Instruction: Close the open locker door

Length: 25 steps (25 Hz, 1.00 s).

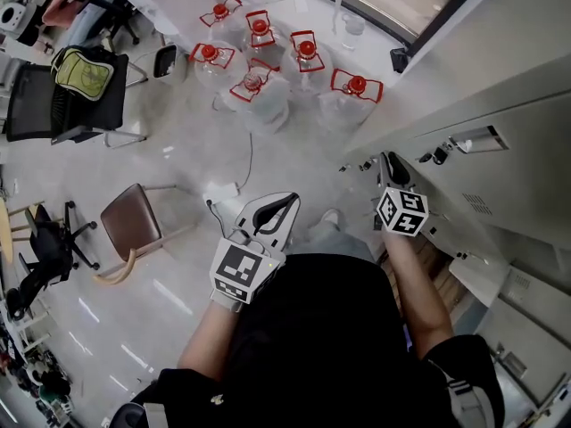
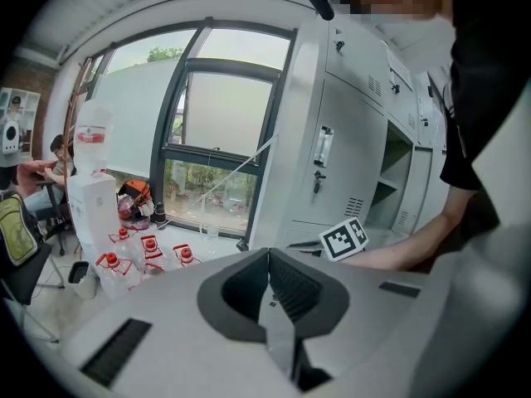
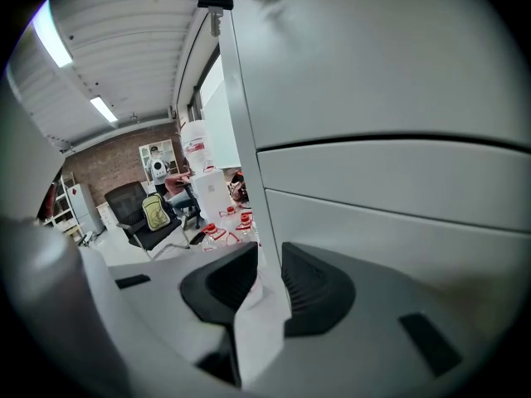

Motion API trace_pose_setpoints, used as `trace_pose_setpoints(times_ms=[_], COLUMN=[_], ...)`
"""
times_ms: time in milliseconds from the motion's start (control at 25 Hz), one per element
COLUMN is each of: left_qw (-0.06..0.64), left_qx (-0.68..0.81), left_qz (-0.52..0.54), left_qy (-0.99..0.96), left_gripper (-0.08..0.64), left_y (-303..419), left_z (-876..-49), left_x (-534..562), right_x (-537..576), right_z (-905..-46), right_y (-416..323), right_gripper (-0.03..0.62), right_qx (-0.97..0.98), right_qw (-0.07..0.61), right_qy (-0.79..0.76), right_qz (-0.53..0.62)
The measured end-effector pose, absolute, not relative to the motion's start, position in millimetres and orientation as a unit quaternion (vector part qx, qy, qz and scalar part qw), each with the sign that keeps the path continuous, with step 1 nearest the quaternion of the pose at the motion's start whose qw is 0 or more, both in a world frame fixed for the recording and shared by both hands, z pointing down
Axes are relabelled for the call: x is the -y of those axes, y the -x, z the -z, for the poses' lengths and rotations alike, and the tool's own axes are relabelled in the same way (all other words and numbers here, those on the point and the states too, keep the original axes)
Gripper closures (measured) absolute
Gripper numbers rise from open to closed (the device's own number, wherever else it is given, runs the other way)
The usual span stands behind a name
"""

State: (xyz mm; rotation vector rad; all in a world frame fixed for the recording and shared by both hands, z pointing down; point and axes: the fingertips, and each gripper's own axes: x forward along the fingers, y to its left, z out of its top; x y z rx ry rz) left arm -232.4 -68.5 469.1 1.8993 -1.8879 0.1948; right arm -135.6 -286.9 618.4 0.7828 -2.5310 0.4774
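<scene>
At the far left of the head view, a black mesh office chair [image 1: 53, 105] carried a yellow-green fabric backpack [image 1: 85, 72], zipped shut, so its contents did not show. Nearer the person stood a brown-seated chair with a pale frame [image 1: 130, 223]. Further right, six clear plastic jugs with red caps and red carry handles [image 1: 306, 56] stood bunched together on the pale glossy floor [image 1: 178, 141]; all were capped (whether they held water could not be told through the clear walls).

The left gripper [image 2: 267, 259] was held out in front of the body, well apart from the lockers. Its jaws were pressed together with nothing between them.

To its right, the right gripper [image 3: 270, 264] reached to the bank of lockers. Its jaws were clamped on the free edge of the open grey metal locker door [image 3: 246, 139], which ran up from the gap between them. A dark-headed key [image 3: 214, 5] hung from the lock near the top of that edge. In the left gripper view, an open grey locker compartment [image 2: 397, 172] showed its shelves just beyond the person's outstretched forearm.
</scene>
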Motion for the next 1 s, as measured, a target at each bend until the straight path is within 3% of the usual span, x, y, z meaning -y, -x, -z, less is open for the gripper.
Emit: trace_pose_setpoints(times_ms=[1000], left_qw=[0.22], left_qx=[0.559], left_qz=[-0.063], left_qy=[-0.797], left_gripper=[0.538], left_y=[222], left_z=[-470], left_x=[22], right_x=[150], right_z=[-548], right_y=[92], right_gripper=[0.494], right_qx=[0.907], right_qw=[0.187], right_qy=[-0.336], right_qz=[-0.174])
